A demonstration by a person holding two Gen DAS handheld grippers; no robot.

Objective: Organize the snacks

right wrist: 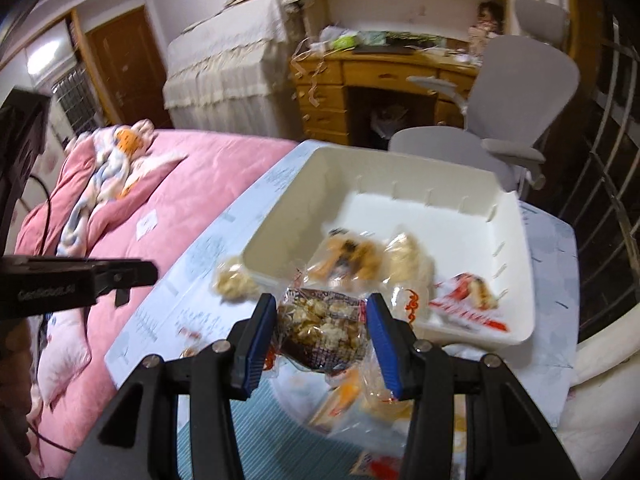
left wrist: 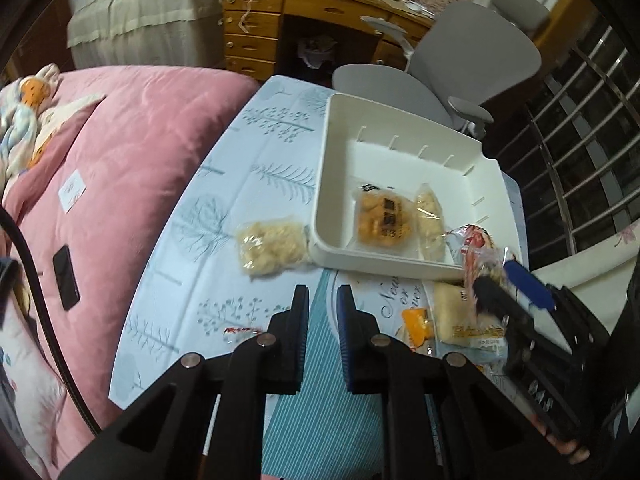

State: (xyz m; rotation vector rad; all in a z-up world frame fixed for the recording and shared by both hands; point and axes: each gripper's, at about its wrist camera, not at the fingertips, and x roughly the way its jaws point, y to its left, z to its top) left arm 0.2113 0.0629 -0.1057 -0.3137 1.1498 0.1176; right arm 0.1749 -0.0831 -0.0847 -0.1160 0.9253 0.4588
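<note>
A white tray (left wrist: 332,168) (right wrist: 280,216) sits on the tree-patterned tablecloth. Inside it lie an orange snack packet (left wrist: 386,220) (right wrist: 352,256), a pale packet (left wrist: 430,220) (right wrist: 408,260) and a red-and-white packet (right wrist: 466,296). Another pale packet (left wrist: 270,246) (right wrist: 234,280) rests on the cloth against the tray's left wall. My right gripper (right wrist: 321,304) (left wrist: 495,276) is shut on a clear packet of brown crunchy pieces (right wrist: 324,328), held above the tray's near edge. My left gripper (left wrist: 322,294) is shut with nothing between its pads, raised over the cloth in front of the tray.
Several loose packets (left wrist: 456,312) (right wrist: 344,396) lie on the cloth near the front. A pink quilt (left wrist: 132,152) with a black phone (left wrist: 66,278) covers the bed on the left. A grey chair (left wrist: 472,52), a wooden desk (left wrist: 256,28) and window bars (left wrist: 576,152) stand behind and right.
</note>
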